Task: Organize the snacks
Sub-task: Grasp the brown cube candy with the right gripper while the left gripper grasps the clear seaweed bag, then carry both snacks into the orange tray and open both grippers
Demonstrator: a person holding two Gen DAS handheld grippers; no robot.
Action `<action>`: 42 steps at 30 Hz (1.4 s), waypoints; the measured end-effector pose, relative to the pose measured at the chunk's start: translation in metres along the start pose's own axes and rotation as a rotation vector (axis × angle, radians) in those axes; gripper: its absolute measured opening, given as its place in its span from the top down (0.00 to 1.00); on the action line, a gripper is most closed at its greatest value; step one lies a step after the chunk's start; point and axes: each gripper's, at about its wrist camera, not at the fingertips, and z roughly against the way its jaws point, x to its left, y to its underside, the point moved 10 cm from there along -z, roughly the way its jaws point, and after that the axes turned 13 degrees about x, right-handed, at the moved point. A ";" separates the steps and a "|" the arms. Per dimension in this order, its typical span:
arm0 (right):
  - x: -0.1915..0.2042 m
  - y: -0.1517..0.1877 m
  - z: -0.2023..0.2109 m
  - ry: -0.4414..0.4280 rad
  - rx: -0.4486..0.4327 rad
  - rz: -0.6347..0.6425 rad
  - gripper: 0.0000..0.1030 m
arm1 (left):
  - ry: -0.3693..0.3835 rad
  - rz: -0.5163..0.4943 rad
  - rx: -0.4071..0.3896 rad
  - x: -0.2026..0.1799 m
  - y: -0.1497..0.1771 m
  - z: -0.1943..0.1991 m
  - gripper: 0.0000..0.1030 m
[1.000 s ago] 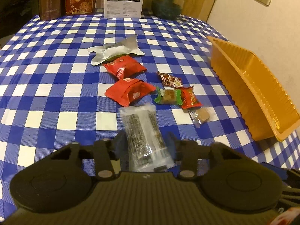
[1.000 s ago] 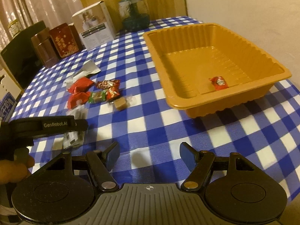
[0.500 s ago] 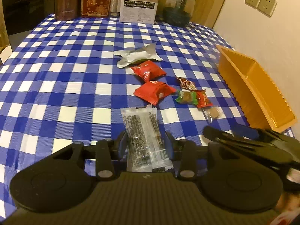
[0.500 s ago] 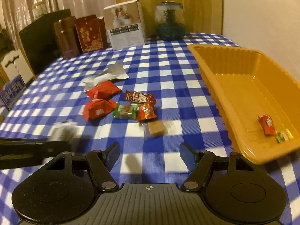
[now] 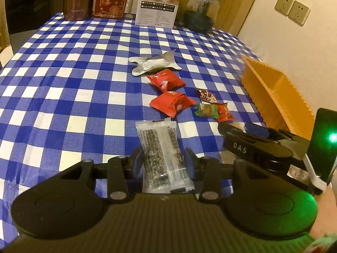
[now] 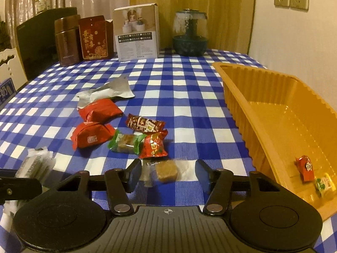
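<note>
The left tongs (image 5: 164, 158) clamp a clear sesame bar packet (image 5: 162, 147) above the counter (image 5: 63, 105). The right tongs (image 6: 167, 174), just closing, straddle a brown candy (image 6: 166, 169) without touching.

My left wrist camera sits just behind the left gripper (image 5: 163, 157), low over the near edge of the checked tablecloth (image 5: 63, 97), facing down the table toward the boxes (image 5: 157, 10) at the far end. My right wrist camera looks the same way from just behind the right gripper (image 6: 167, 175), set further right and close to the orange tray (image 6: 271, 113) (only its outer wall shows on the left view). Both share the snack cluster (image 6: 134, 135), the boxes and the wall sockets (image 5: 292, 8); each also catches the other gripper at its edge.
</note>
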 end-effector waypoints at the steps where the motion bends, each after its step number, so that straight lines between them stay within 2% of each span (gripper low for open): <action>1: 0.000 0.000 0.000 0.000 -0.002 0.006 0.49 | 0.000 0.001 0.001 0.000 0.000 0.000 0.63; 3: 0.004 0.000 0.001 -0.003 -0.006 0.025 0.57 | 0.002 0.002 0.001 0.000 0.000 0.001 0.63; 9: 0.012 0.003 0.006 0.007 -0.004 0.054 0.65 | 0.003 -0.004 0.003 -0.002 0.003 0.003 0.63; 18: 0.018 0.015 0.026 -0.019 0.000 0.043 0.66 | 0.008 -0.014 0.001 -0.008 0.010 0.013 0.63; 42: 0.000 0.047 0.141 0.003 -0.046 -0.029 0.66 | 0.001 -0.081 -0.025 -0.041 0.038 0.073 0.63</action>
